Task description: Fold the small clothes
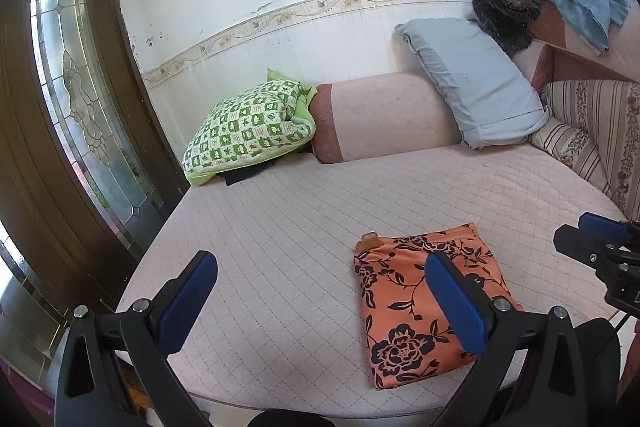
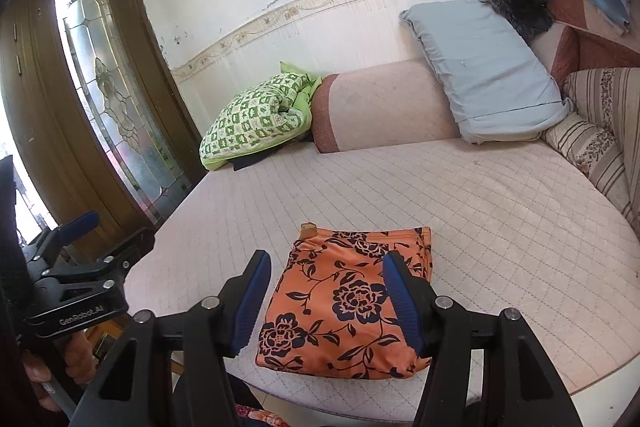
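Though folded, garment below right gripper.

An orange floral folded garment lay flat on the near part of the quilted pink mattress. The left gripper hung above it, jaws wide apart and empty. The right gripper showed at the right edge. Far off, a green checked pillow and a blue pillow leaned by the wall.

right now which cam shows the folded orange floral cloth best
The right wrist view: the folded orange floral cloth lies centred, mostly visible between the tool's fingers. In the left wrist view the cloth sits off to the right, partly covered by a finger.
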`<control>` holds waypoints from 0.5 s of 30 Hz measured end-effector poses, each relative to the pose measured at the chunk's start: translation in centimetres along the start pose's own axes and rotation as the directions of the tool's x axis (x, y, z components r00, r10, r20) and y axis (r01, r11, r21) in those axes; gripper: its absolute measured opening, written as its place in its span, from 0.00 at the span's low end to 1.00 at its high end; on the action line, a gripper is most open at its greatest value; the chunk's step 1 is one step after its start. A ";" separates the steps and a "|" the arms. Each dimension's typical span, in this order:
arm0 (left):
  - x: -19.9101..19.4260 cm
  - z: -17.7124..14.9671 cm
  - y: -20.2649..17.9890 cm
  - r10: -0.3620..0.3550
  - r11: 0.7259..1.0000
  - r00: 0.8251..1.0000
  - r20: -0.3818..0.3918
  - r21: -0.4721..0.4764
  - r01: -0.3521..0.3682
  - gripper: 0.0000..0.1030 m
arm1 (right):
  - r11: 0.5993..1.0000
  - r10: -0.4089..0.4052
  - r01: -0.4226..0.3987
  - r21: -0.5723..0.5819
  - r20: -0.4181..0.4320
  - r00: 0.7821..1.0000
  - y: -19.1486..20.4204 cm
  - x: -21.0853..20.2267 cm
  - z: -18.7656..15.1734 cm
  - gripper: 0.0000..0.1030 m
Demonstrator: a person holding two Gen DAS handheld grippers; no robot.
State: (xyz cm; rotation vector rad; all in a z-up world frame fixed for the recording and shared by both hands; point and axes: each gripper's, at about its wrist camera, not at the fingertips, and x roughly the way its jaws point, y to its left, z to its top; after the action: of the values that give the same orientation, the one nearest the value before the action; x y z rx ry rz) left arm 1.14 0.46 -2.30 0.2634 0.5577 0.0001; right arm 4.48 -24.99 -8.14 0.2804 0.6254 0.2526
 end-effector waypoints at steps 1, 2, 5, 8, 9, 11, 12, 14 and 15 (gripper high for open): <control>0.0 -0.1 0.2 0.000 1.000 1.000 -0.001 -0.005 0.000 1.00 | 1.000 -0.002 0.002 0.001 -0.001 1.000 0.1 0.1 0.0 0.60; 0.0 -0.1 0.2 0.000 1.000 1.000 -0.002 -0.008 0.000 1.00 | 1.000 -0.004 0.004 0.001 -0.003 1.000 0.2 0.1 0.0 0.60; 0.2 -0.3 0.5 0.008 1.000 1.000 -0.006 -0.015 -0.008 1.00 | 1.000 -0.013 0.013 -0.008 -0.003 1.000 0.6 0.2 -0.2 0.60; 0.5 -0.4 0.9 0.015 1.000 1.000 -0.010 -0.024 -0.015 1.00 | 0.999 -0.027 0.027 -0.020 -0.007 1.000 0.9 0.4 -0.2 0.60; 0.6 -0.5 1.0 0.014 1.000 1.000 -0.012 -0.027 -0.014 1.00 | 0.999 -0.030 0.030 -0.022 -0.009 1.000 1.0 0.6 -0.3 0.60; 0.9 -0.6 1.3 0.013 0.999 1.000 -0.019 -0.032 -0.013 1.00 | 0.999 -0.034 0.033 -0.024 -0.014 0.999 1.1 0.8 -0.3 0.60; 1.0 -0.7 1.4 0.013 0.999 1.000 -0.022 -0.035 -0.014 1.00 | 0.999 -0.036 0.035 -0.025 -0.017 0.999 1.1 1.0 -0.3 0.60; 1.4 -0.8 1.6 0.012 0.999 1.000 -0.029 -0.039 -0.013 1.00 | 0.999 -0.042 0.041 -0.031 -0.020 0.999 1.2 1.3 -0.3 0.60; 1.6 -0.9 1.7 0.010 0.999 0.999 -0.037 -0.040 -0.012 1.00 | 0.998 -0.047 0.046 -0.035 -0.021 0.999 1.3 1.4 -0.4 0.60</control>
State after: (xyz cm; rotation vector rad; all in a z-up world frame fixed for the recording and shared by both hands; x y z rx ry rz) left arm 2.19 2.49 -3.45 0.2275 0.5921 0.0268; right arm 5.18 -23.25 -8.75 0.2296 0.6482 0.2220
